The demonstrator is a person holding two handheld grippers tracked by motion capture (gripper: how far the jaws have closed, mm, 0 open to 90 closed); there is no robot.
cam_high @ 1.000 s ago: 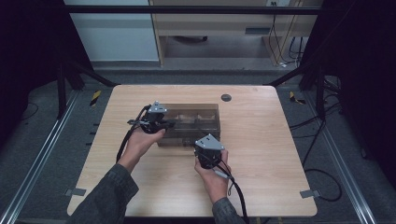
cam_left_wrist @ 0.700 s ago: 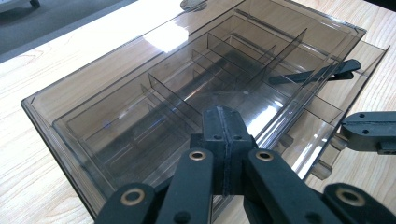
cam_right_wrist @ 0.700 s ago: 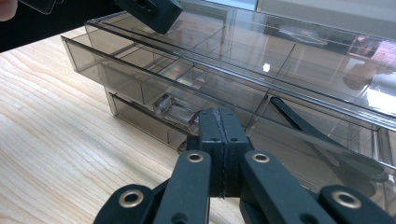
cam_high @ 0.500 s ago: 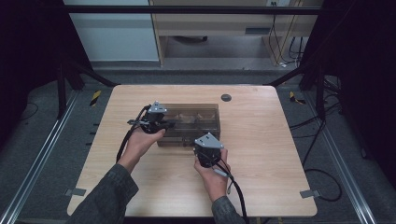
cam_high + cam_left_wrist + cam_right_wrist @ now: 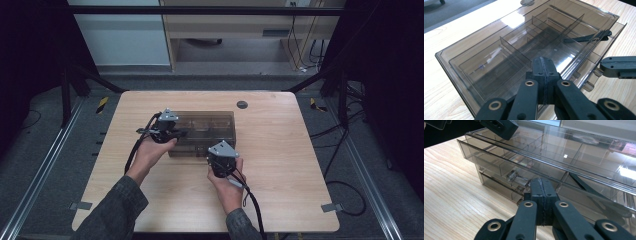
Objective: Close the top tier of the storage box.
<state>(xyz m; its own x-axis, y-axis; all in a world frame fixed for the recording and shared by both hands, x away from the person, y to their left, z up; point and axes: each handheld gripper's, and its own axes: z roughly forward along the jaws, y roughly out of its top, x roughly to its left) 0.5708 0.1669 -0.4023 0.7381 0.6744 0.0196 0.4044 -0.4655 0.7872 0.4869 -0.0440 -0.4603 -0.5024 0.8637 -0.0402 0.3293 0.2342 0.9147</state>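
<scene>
Wooden table (image 5: 280, 165), nothing moved over the last second: left gripper (image 5: 543, 68) and right gripper (image 5: 541, 188) fingers closed, empty, parked at smoked drawer box (image 5: 205, 131). Drawers not yet opened.

No legible text, label, brand, number or sign on anything in these views.
</scene>
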